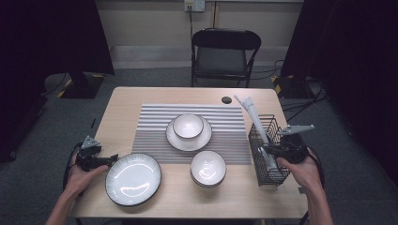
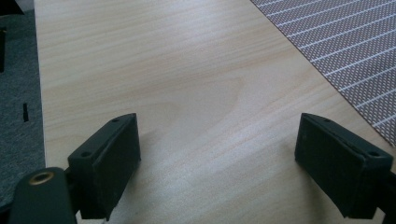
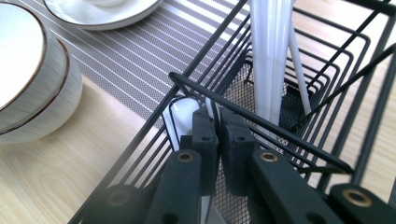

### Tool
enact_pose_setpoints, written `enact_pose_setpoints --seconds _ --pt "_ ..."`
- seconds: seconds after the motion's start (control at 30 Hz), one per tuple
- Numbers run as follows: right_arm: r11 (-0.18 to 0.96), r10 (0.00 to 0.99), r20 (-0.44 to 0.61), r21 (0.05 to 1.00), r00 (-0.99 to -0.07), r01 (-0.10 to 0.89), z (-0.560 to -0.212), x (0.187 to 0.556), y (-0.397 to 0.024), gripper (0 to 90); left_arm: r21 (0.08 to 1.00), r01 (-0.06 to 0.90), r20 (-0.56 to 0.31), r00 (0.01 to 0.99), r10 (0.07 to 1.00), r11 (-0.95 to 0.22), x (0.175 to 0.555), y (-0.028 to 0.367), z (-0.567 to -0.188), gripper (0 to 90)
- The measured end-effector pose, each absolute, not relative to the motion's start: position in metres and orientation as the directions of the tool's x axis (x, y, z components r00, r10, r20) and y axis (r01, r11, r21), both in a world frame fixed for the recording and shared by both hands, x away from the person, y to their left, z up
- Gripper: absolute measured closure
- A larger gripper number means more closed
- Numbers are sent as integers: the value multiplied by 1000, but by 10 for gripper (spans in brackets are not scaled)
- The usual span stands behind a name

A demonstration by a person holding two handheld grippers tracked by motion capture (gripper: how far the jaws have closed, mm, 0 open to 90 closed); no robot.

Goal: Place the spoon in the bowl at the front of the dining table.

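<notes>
Right gripper view: right gripper (image 3: 220, 126) down inside the wire basket (image 3: 299, 140), jaws pressed almost together, a thin white sliver rising right at the tips; cannot tell for sure whether truly pinched or merely lying against them. Just left of the fingertips, the rounded end of a white spoon (image 3: 183, 114) against the basket's mesh; just beyond and right of them, tall white utensils (image 3: 271, 56) standing upright. Farther left, outside the wire, a stacked bowl (image 3: 28, 79) on the table edge of the striped mat (image 3: 140, 56). Probably the moment of drawing one utensil out: best lifted straight up along its own length, clear of the top rim wire crossing directly above the jaws, without nudging the neighbours or tipping the basket. Left gripper view: left gripper (image 2: 219, 154) spread wide, nothing between the jaws, bare table (image 2: 187, 70) beneath and ahead. High view: a large plate (image 1: 133, 179) just right of those fingertips, apart from them.
</notes>
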State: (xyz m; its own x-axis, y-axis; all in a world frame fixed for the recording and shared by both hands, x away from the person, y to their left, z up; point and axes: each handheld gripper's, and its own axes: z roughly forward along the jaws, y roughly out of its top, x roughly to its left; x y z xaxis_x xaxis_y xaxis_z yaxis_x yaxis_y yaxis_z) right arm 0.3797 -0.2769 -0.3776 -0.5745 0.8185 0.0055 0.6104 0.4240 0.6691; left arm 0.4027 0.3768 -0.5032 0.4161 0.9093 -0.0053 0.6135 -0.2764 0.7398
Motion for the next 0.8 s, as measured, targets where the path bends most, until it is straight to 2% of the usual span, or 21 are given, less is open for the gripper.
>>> enact_pose_setpoints --seconds 0.27,0.4,0.8 --pt "395 818 6 721 -575 569 -379 371 -283 861 740 614 -6 416 909 -276 403 377 -503 138" --pt "348 825 47 743 -562 572 -379 369 -287 859 740 614 -5 415 910 -276 403 377 -503 138" --pt "390 810 -8 754 -587 529 -383 366 -284 867 740 614 -6 416 909 -275 403 377 -503 138"
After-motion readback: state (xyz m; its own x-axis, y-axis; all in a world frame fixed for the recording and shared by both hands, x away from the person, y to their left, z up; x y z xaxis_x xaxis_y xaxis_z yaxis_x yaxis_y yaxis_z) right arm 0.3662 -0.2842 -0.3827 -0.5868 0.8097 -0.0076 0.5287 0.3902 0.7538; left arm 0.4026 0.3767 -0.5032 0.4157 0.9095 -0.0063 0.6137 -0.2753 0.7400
